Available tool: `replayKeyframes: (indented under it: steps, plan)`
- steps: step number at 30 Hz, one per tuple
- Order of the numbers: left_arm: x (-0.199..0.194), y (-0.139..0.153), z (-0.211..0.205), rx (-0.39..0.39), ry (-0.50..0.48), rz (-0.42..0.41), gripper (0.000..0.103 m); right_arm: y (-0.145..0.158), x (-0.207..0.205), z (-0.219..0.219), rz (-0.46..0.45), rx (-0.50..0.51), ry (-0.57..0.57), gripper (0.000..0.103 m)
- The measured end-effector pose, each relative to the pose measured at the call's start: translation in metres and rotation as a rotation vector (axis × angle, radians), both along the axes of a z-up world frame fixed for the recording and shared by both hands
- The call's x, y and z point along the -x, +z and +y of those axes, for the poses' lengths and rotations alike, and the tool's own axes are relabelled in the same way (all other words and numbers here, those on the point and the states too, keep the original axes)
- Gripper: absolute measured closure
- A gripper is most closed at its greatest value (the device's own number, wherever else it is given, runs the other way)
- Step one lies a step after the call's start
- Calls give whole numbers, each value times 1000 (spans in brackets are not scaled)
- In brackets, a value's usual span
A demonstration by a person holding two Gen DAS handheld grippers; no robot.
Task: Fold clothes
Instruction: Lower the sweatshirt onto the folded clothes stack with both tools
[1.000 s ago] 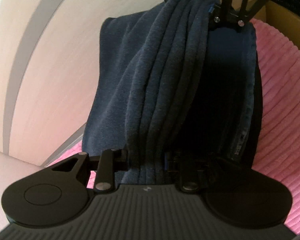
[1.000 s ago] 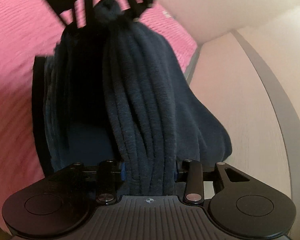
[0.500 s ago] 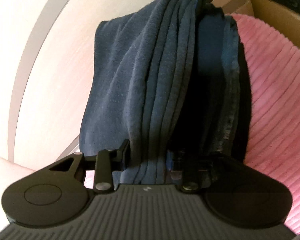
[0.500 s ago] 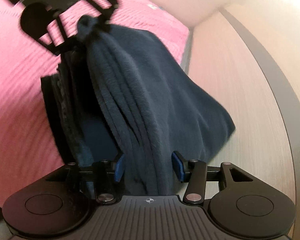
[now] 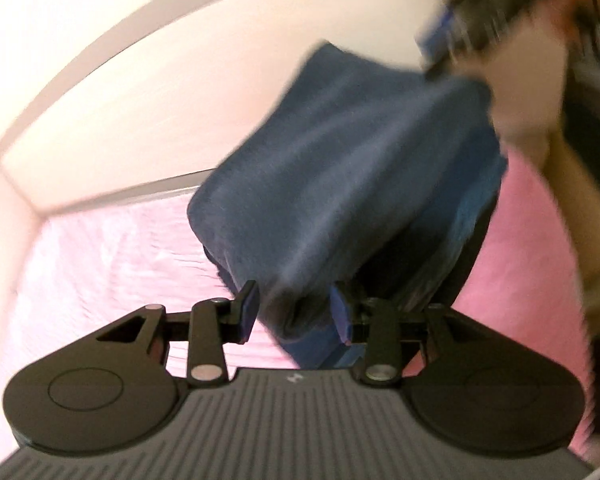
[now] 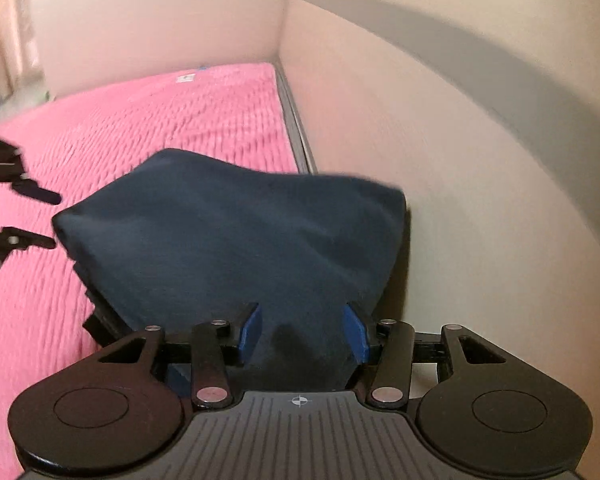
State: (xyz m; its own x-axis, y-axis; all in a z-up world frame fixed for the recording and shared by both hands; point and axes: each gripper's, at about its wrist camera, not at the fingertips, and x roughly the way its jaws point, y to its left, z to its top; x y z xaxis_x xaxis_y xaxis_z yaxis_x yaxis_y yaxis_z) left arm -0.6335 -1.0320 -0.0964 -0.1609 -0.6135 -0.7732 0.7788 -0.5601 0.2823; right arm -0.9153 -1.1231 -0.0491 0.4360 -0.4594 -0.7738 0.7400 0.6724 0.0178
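Observation:
A folded navy fleece garment [image 6: 236,232] lies on the pink bedspread [image 6: 160,120], close to the wall. The pads of my right gripper [image 6: 304,328] stand apart on either side of its near edge, without pressing it. My left gripper [image 5: 294,312] is opening; the garment [image 5: 340,184] reaches between its blue pads, with a gap at the left pad. In the right wrist view, the left gripper [image 6: 56,221] has its fingers spread at the garment's left corner. In the left wrist view, the right gripper [image 5: 434,54] is a blur at the top right, held by a hand [image 5: 540,80].
A pale wall [image 6: 440,168] runs along the bed's right side, with a grey bed frame edge [image 6: 296,128] at its foot. Another wall closes off the far end. Pink bedspread [image 5: 100,264] stretches out to the left of the garment.
The garment hung bunched between both shut grippers; now it lies flat on the bed. Both sets of jaws have come apart, and both grippers have rolled and drawn back.

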Motion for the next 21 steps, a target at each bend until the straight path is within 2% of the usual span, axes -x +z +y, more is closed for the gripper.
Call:
replayKeyframes:
  steps: [2, 4, 8, 12, 17, 18, 20, 21]
  plan:
    - [5, -6, -8, -16, 35, 22, 68, -19, 1, -6, -26, -90, -36, 55]
    - [9, -15, -17, -36, 41, -6, 67, -39, -8, -1, -35, -136, -60, 55]
    - [22, -40, -31, -85, 28, -34, 65, -42, -5, 11, -32, -141, -55, 55]
    - [12, -34, -17, -77, 38, -33, 65, -39, -5, 2, -22, -151, -58, 55]
    - [-2, -25, -5, -75, 165, 59, 65, -55, -14, -2, -18, -148, -72, 54]
    - [-2, -23, -4, -68, 183, 78, 65, -58, -15, -2, -21, -147, -84, 50]
    - [0, -19, -7, -65, 202, 118, 65, -66, -20, -3, -14, -147, -119, 37]
    - [2, -19, -11, -68, 206, 133, 65, -67, -19, -5, -16, -155, -136, 37]
